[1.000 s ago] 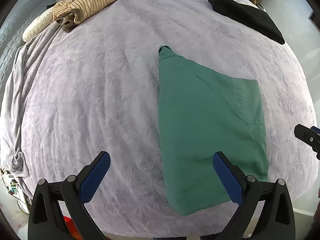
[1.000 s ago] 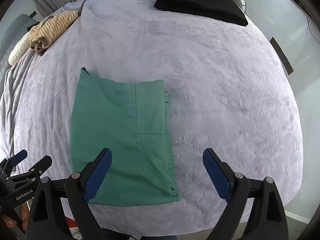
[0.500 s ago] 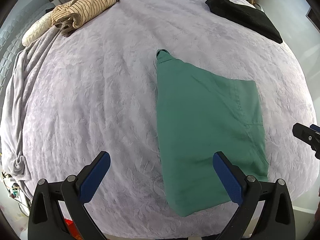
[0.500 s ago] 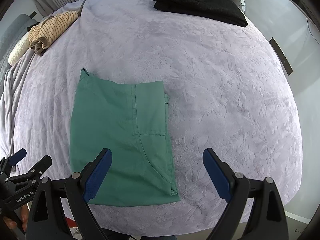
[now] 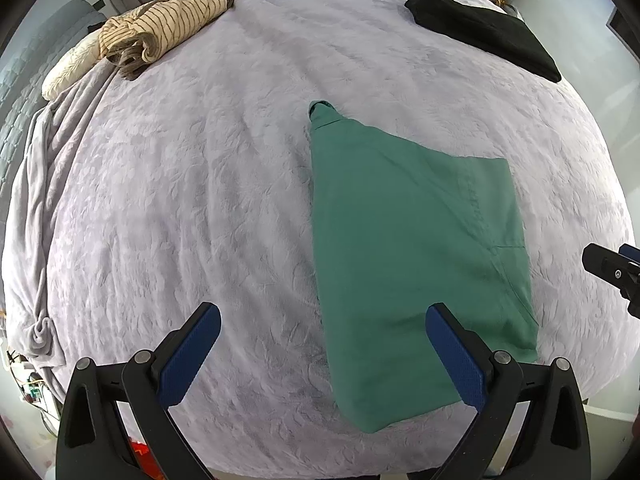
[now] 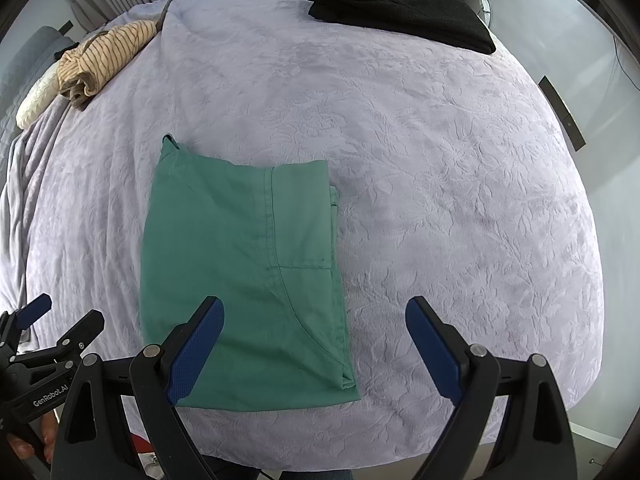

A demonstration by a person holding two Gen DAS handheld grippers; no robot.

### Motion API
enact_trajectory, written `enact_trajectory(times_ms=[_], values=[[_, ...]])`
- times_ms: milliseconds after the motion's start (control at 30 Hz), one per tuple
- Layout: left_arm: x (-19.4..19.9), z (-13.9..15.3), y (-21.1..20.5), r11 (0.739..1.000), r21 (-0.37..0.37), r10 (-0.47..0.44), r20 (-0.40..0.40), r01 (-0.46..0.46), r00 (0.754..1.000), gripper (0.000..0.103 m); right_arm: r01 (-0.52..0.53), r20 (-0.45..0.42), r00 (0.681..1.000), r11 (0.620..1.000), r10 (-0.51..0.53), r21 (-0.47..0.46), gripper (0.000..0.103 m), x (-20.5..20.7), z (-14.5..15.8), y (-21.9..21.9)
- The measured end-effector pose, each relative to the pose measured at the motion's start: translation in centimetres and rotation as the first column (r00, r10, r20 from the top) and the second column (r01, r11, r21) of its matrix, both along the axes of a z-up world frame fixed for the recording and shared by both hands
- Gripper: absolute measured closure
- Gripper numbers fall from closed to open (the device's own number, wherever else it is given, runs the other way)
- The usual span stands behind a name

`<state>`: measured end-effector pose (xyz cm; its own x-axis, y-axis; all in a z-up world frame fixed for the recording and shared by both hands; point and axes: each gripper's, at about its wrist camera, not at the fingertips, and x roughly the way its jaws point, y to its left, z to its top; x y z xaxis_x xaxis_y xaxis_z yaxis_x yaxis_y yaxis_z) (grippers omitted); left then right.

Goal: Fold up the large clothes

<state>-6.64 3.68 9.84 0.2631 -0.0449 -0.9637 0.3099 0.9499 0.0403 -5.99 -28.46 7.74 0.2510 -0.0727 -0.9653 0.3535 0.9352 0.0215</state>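
A green garment (image 5: pixel 416 248) (image 6: pixel 244 272) lies folded into a flat rectangle near the front edge of the bed, with a small tab sticking out at its far left corner. My left gripper (image 5: pixel 324 356) hangs open above the bed, its right finger over the garment's near part and its left finger over bare blanket. My right gripper (image 6: pixel 316 352) is open too, held above the garment's near right corner without touching it. Nothing is between either pair of fingers. The left gripper (image 6: pixel 44 332) also shows at the lower left of the right wrist view.
A lilac embossed blanket (image 5: pixel 192 200) (image 6: pixel 460 184) covers the bed. A striped beige garment (image 5: pixel 160 36) (image 6: pixel 104 56) lies bunched at the far left by a cream pillow (image 5: pixel 68 72). A folded black garment (image 5: pixel 484 28) (image 6: pixel 400 12) sits at the far right.
Both grippers stay open and almost still. The left wrist view has drifted slightly, so the green garment sits a little higher in it.
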Motion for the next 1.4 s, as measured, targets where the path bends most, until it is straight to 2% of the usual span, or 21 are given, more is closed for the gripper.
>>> enact_trajectory(times_ms=[1400], values=[[-0.14, 0.02, -0.08, 1.0, 0.007, -0.006, 0.003, 0.006, 1.0, 0.0, -0.008, -0.012, 1.0, 1.0, 0.007, -0.005, 0.009, -0.74, -0.17, 0.22]])
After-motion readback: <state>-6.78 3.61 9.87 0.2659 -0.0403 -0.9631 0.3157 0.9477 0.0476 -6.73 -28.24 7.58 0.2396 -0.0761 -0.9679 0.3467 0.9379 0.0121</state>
